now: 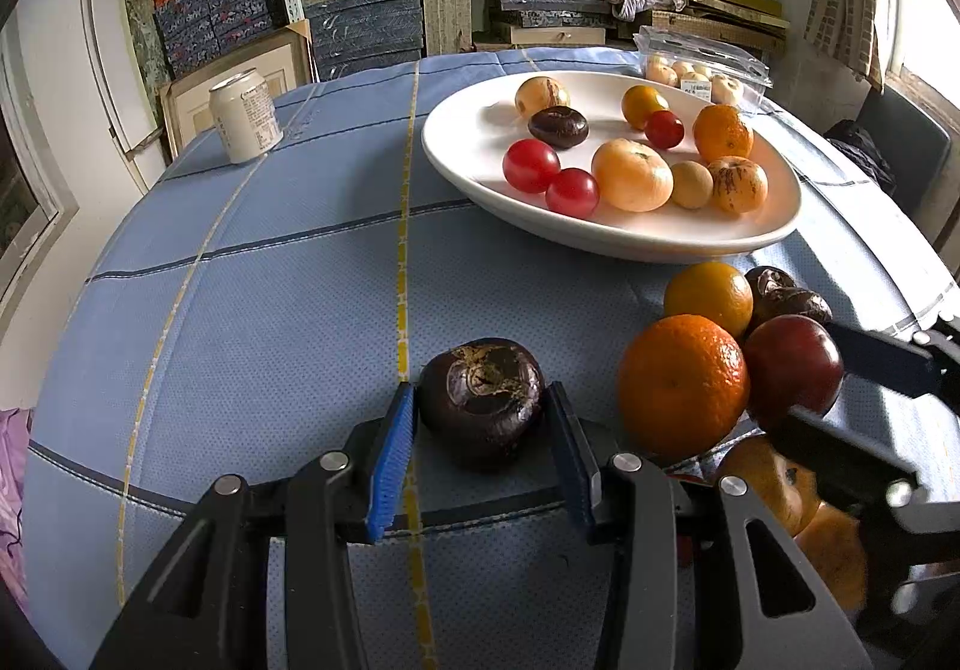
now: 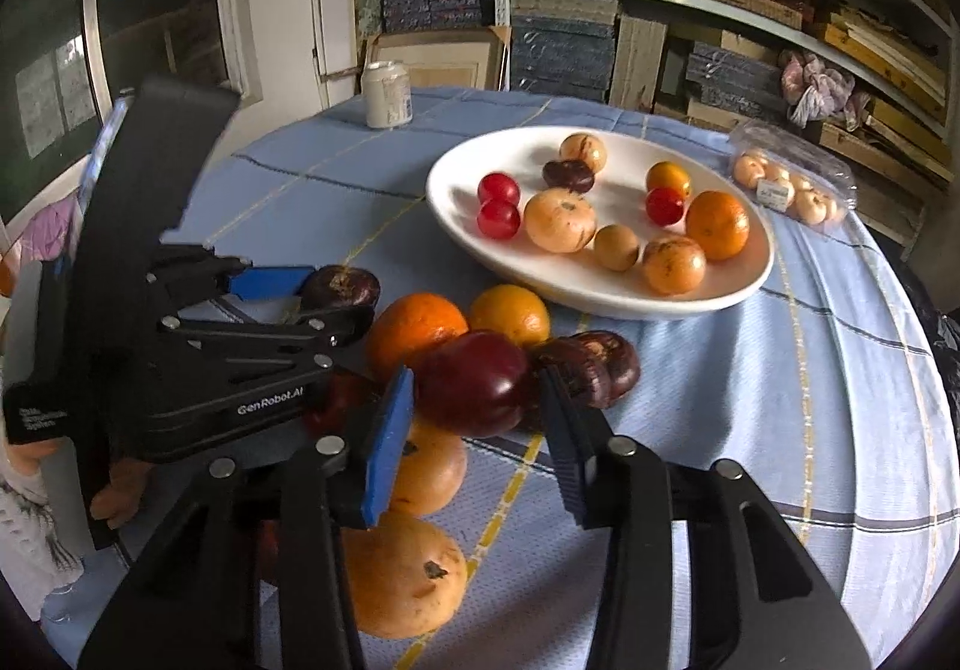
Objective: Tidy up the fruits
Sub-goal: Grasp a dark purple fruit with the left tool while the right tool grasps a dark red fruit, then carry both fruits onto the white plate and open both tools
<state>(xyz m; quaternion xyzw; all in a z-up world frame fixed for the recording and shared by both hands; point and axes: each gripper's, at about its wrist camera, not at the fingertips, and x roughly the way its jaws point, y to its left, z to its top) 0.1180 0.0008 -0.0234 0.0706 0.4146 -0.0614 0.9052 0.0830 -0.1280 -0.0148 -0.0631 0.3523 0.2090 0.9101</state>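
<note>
Two tongs grip fruit: left tongs (image 1: 480, 418) clench a dark chestnut (image 1: 480, 400), right tongs (image 2: 474, 400) a plum (image 2: 474, 382). I'd lift straight, then carry to the plate (image 1: 468, 153) at one o'clock on the table (image 1: 270, 280).

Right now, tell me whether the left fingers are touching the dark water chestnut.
Touching. The left wrist view shows both blue fingers pressed against the sides of the dark water chestnut, with no visible gap on either side.
</note>
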